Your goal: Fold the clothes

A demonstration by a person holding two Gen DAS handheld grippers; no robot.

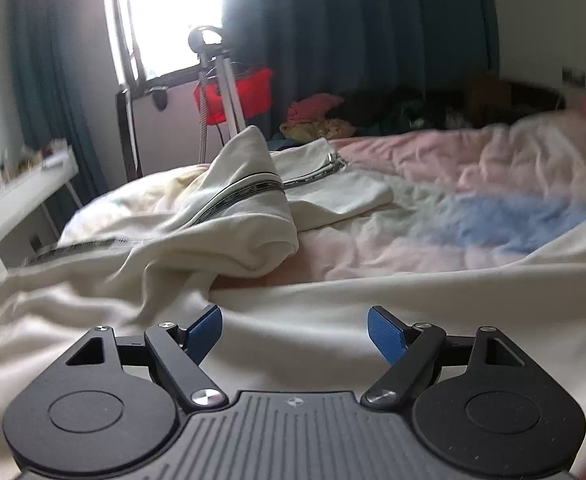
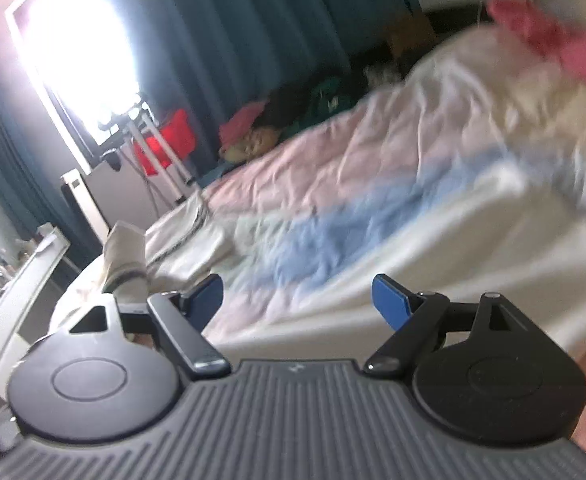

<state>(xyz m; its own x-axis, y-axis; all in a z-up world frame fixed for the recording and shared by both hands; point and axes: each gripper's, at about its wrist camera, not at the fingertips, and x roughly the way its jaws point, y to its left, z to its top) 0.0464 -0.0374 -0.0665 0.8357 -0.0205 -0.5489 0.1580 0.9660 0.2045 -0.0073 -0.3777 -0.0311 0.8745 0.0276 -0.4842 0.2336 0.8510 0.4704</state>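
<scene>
- Left tool: jaws spread wide, nothing gripped; held low over cream fabric at the near edge of the bed.
- Cream garment is seen bunched near the left edge of the bed, one part peaked up, dark striped trim running across it; a flatter piece with the same trim lies just beyond.
- Pink and blue bedding is spread over the middle and right of the bed, blurred.
- A pile of mixed clothes is seen at the far edge, against dark curtains.
- Right tool: jaws likewise spread, empty; held above the near edge, view tilted and motion-blurred.
- Cream garment shows left of the right tool.
</scene>
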